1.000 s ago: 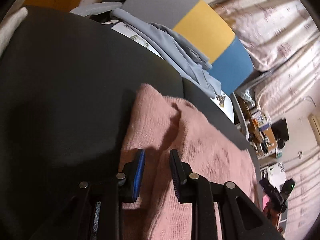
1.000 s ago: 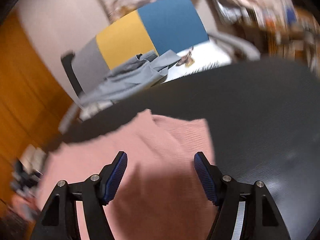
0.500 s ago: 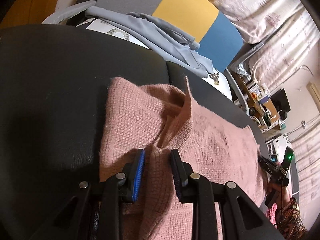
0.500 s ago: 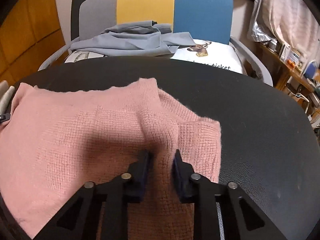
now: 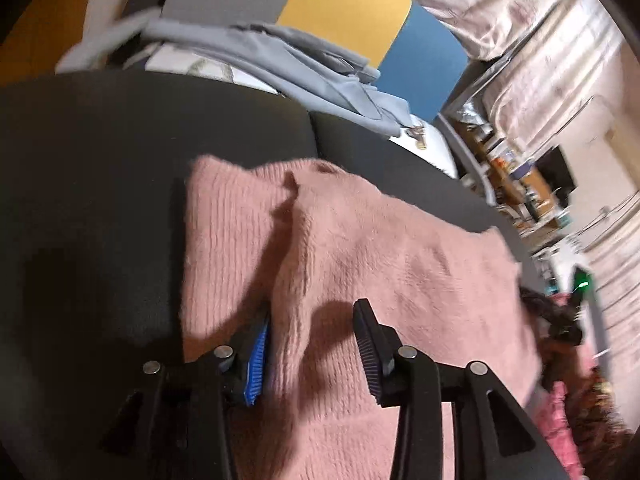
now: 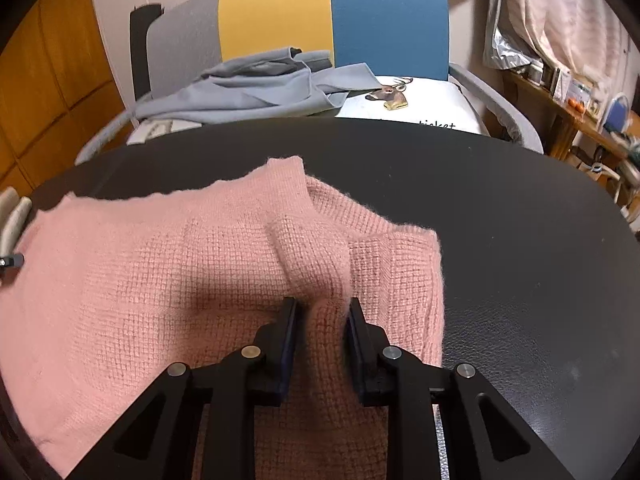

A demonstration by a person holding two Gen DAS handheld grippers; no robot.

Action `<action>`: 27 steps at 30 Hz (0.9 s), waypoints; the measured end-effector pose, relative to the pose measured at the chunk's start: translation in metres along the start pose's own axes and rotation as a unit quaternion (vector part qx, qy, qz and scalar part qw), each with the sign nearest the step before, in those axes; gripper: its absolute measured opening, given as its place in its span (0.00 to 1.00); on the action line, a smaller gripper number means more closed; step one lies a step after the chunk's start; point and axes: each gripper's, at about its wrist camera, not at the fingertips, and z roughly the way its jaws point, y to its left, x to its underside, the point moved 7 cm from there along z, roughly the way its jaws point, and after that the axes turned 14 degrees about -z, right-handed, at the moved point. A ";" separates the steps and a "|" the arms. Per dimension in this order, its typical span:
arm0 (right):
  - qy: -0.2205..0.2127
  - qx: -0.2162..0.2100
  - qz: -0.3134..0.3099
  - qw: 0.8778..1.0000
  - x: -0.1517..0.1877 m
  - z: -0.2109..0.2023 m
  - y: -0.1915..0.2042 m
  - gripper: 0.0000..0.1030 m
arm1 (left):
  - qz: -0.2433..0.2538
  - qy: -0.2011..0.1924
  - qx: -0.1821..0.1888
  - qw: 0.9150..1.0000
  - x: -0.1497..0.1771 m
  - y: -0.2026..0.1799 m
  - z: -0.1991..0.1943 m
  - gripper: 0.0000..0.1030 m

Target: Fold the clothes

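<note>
Black desk (image 6: 500,208) carrying pink knit sweater (image 6: 120,288), spread flat with one layer doubled over. Right gripper (image 6: 320,312) fingers pinching a raised ridge, likely for lifting. Left gripper (image 5: 310,328) fingers spread, straddling another ridge.

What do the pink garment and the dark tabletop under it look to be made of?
The pink sweater looks like a soft knit, wool or acrylic: a grid-like waffle stitch shows, with fuzzy fibres along its edges. Matte finish. The black tabletop looks like leather or faux leather: a fine pebbled grain and a dull sheen near the right gripper. Which of the two cannot be told from the look.
</note>
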 end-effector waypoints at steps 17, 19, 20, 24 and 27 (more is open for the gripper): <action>-0.030 0.036 0.061 0.997 -0.004 0.012 -0.017 0.12 | 0.021 -0.115 -0.082 0.990 0.007 0.030 -0.013 0.16; -0.022 0.039 0.056 0.997 -0.006 0.009 -0.018 0.21 | 0.016 -0.118 -0.083 0.989 0.019 0.033 -0.020 0.18; -0.023 0.051 0.056 0.997 -0.006 0.002 -0.019 0.29 | 0.013 -0.119 -0.084 0.989 0.024 0.035 -0.023 0.18; -0.089 0.054 0.105 0.989 0.005 -0.052 -0.028 0.45 | 0.004 -0.125 -0.086 0.988 0.048 0.040 -0.037 0.20; -0.082 0.047 0.139 0.986 0.032 -0.069 -0.035 0.47 | -0.003 -0.129 -0.088 0.988 0.066 0.045 -0.047 0.21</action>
